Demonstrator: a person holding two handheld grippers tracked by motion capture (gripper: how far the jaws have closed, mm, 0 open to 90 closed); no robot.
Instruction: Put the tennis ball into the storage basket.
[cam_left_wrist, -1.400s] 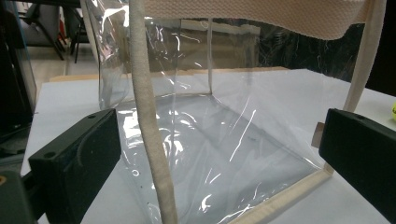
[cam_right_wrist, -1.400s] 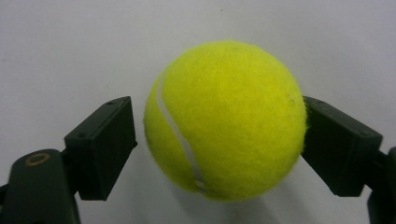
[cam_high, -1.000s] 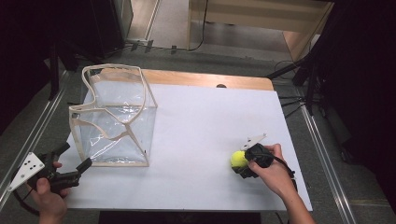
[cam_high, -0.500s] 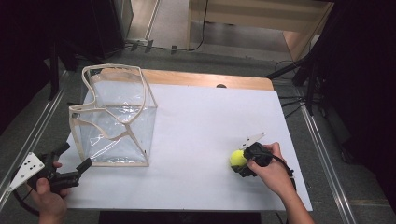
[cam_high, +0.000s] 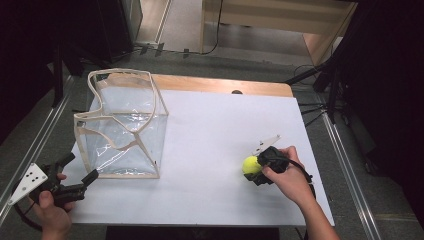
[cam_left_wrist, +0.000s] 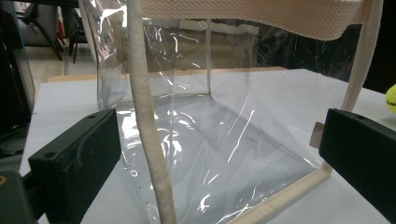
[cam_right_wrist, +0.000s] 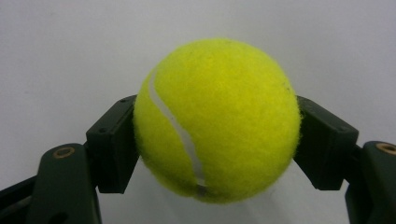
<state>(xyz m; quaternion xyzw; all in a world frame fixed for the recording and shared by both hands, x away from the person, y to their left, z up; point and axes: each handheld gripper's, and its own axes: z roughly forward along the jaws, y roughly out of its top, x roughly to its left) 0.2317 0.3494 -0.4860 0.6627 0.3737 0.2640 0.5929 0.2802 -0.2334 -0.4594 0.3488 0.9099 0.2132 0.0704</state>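
Tennis ball, high view: the tennis ball (cam_high: 250, 165) sits near the right edge of the tabletop (cam_high: 215, 130), toward the front right corner; it is yellow-green and lies at the tip of the right gripper (cam_high: 256, 167)
Right gripper, high view: held in the person's right hand (cam_high: 287, 180), which comes in over the front edge; its jaws close on either side of the ball; a grey plate sticks out from its top
Clear bag, high view: the clear bag (cam_high: 122, 130) stands upright at the left side of the tabletop, close to the left edge; cream cloth trim runs along its edges and its straps loop over the open top
Left gripper, high view: the left gripper (cam_high: 82, 175) is held in the left hand (cam_high: 50, 207) at the front left corner, just beside the bag's front bottom edge; its jaws stand apart
Left gripper view: the two black jaws are wide open with nothing between them; the bag (cam_left_wrist: 210, 140) stands right ahead, a cream strap (cam_left_wrist: 147, 116) hanging down in front; the ball (cam_left_wrist: 391, 98) peeks in at the right border
Right gripper view: the jaws press on both sides of the ball (cam_right_wrist: 217, 121), gripping it; its white seam curves down the left half; white tabletop (cam_right_wrist: 70, 51) lies behind
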